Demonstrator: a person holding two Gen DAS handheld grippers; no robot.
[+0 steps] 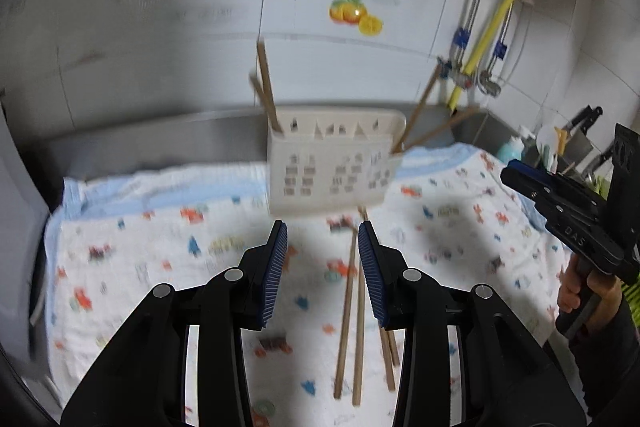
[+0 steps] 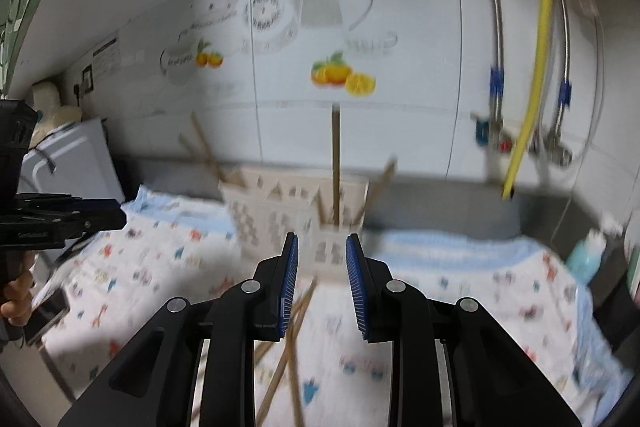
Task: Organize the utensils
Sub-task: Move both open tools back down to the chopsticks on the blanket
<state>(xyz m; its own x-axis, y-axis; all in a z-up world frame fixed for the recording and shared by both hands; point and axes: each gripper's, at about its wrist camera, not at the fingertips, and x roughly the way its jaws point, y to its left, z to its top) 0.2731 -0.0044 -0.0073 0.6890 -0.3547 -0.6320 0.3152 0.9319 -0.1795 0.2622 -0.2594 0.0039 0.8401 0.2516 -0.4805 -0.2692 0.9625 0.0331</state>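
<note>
A beige perforated utensil holder point(image 1: 332, 163) stands on a patterned cloth point(image 1: 160, 267), with wooden chopsticks point(image 1: 267, 87) sticking up from its left end and others leaning out at its right end. Several loose chopsticks point(image 1: 348, 323) lie on the cloth in front of it. My left gripper point(image 1: 322, 239) is open and empty, above the loose chopsticks. In the right wrist view the holder point(image 2: 296, 215) has one upright chopstick point(image 2: 336, 167), and loose chopsticks point(image 2: 292, 339) lie below. My right gripper point(image 2: 322, 251) is open and empty, just short of the holder.
A tiled wall with fruit decals point(image 1: 352, 13) lies behind. A yellow hose point(image 1: 504, 7) and metal pipes hang at the right. A blue bottle point(image 2: 586, 255) and kitchen items point(image 1: 560, 143) stand at the right edge. A white appliance point(image 2: 76, 163) stands at the left.
</note>
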